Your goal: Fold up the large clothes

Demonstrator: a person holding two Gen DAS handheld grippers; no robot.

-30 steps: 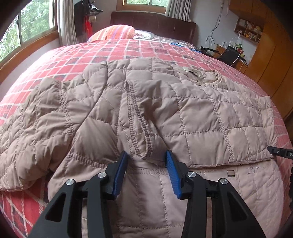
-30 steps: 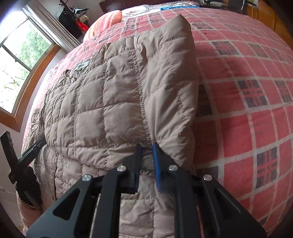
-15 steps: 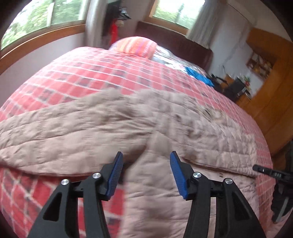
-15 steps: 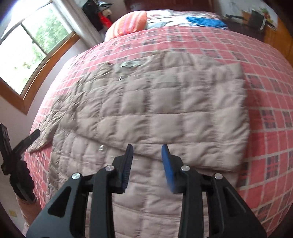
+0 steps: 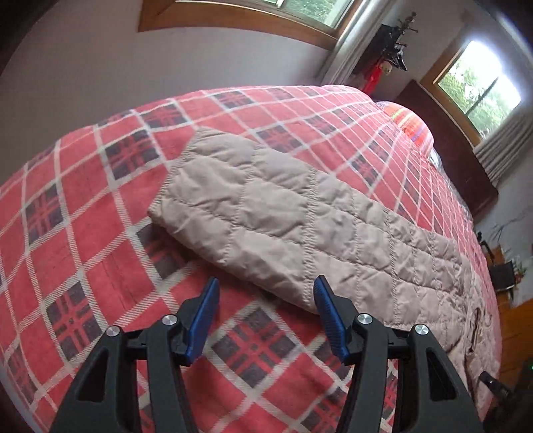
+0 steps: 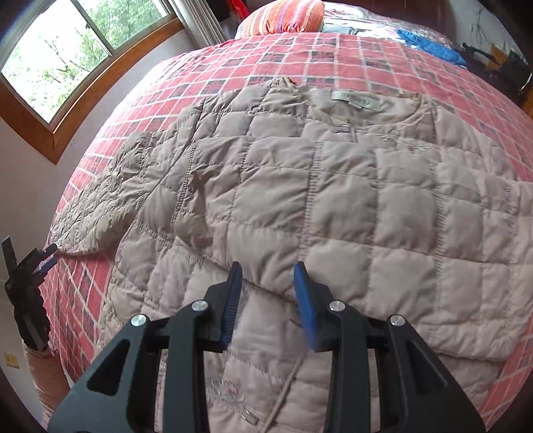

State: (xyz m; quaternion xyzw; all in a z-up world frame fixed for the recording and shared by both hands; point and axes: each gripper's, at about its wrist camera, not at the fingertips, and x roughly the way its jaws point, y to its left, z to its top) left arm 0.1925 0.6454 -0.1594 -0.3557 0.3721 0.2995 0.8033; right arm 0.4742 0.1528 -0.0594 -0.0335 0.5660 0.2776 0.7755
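Nearest, the left gripper [image 5: 266,301] stands with its blue pads spread wide and empty, just short of the jacket sleeve [image 5: 286,213] stretched flat across the red plaid bedspread [image 5: 83,213], while the right gripper [image 6: 268,286] hovers equally parted and empty over the folded edge of the quilted beige jacket [image 6: 333,206]. Beyond them the jacket lies spread on the bed, its right half folded over the body, its left sleeve reaching out left, and its collar label [image 6: 356,99] on the far side. Farthest off, a striped pillow [image 6: 283,15] sits at the head of the bed beside a wood-framed window [image 6: 66,56].
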